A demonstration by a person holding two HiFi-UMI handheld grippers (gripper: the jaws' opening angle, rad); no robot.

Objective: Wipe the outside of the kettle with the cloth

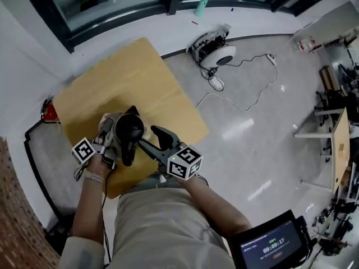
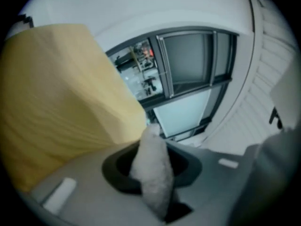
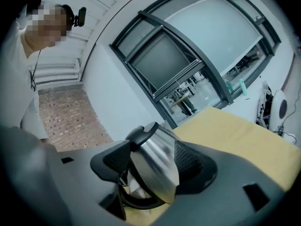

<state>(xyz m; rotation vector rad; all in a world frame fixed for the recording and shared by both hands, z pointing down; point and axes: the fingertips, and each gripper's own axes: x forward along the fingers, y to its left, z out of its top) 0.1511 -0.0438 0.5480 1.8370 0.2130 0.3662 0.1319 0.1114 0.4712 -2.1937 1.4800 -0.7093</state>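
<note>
Left gripper (image 1: pixel 107 138) first, head view: we see it beside kettle (image 1: pixel 129 131) with pale cloth (image 1: pixel 110 120), right gripper (image 1: pixel 147 143) on kettle's other side, all near front edge of wooden table (image 1: pixel 132 74). Left gripper view: jaws pinched on cloth. Right gripper view: jaws wide, pads clamping steel kettle body

The kettle (image 1: pixel 129 130) is at the near edge of the counter (image 1: pixel 134 72), between the two grippers. The left gripper (image 1: pixel 106 136) is just left of it, with the cloth (image 1: pixel 110 121) clamped in its jaws. The right gripper (image 1: pixel 148 140) comes in from the right, its jaws closed on the kettle's sides. Right of the counter, a cable (image 1: pixel 247 102) lies on the floor (image 1: pixel 252 150), leading to a device (image 1: pixel 216 49) by the far wall.
</note>
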